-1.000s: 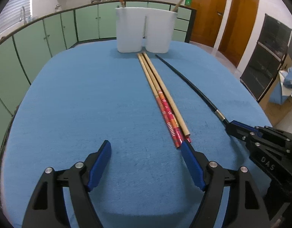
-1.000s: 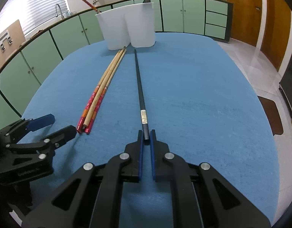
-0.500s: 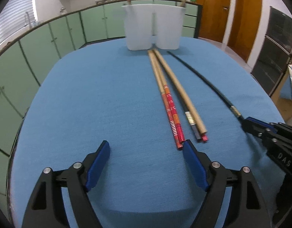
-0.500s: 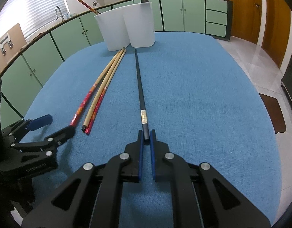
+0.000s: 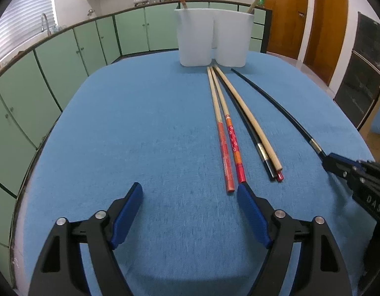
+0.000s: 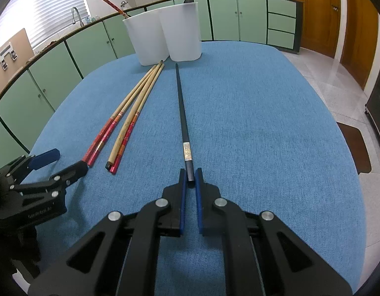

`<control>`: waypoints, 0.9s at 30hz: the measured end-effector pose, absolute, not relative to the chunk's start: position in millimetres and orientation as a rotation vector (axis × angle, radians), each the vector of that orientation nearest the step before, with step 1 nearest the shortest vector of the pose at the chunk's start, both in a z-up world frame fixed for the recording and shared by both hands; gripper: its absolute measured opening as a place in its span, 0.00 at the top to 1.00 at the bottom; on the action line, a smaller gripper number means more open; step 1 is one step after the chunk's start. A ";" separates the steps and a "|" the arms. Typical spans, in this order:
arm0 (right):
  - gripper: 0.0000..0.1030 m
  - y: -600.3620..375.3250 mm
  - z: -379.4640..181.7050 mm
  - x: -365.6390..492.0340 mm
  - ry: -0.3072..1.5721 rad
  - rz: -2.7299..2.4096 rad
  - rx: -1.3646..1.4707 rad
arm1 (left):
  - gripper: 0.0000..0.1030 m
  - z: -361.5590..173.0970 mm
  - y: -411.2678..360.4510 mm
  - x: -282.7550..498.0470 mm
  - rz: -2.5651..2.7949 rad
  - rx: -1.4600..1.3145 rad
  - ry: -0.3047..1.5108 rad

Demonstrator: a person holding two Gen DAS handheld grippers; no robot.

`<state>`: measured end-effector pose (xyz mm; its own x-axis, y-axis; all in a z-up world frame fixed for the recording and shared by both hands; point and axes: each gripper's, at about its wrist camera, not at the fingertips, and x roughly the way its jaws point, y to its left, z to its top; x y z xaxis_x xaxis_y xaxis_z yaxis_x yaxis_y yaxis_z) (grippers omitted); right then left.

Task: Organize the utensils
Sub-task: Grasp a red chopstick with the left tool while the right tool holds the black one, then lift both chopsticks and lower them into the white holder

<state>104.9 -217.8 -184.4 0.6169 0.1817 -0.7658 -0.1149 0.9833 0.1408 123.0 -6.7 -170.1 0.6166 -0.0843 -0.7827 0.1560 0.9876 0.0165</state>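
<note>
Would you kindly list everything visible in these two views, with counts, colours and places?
White plastic utensil holders: two, white, side by side at the table's far end, a chopstick sticking out of each.
Red-handled bamboo chopsticks: two together, tan with red ends, mid-table; a third red end shows in the next bundle.
Plain bamboo chopstick: one, tan, lying over a black chopstick to the right.
Long black chopstick with a silver band: one, black, right of the bundle.
Blue cloth-covered table: one, blue.
Green kitchen cabinets: pale green, behind.
Wooden doors: brown, far right.
Left gripper: black, blue pads, open.
Right gripper: black, blue pads, clamping the silver-banded chopstick's near end.
</note>
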 end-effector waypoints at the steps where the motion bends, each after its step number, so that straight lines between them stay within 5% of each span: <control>1: 0.94 -218.2 -184.3 105.0 0.890 0.171 0.080 | 0.26 -170.2 -6.1 122.9 -0.141 0.082 0.899; 8: 0.93 -217.1 -185.4 105.3 0.891 0.172 0.075 | 0.50 -169.9 -12.3 119.3 -0.190 0.081 0.887; 17: 0.93 -216.7 -186.8 107.7 0.892 0.181 0.078 | 0.94 -168.9 -28.9 114.8 -0.230 0.088 0.877; 27: 0.94 -222.2 -176.8 100.6 0.859 0.200 0.098 | 0.94 -152.7 -19.9 107.4 -0.211 0.067 0.840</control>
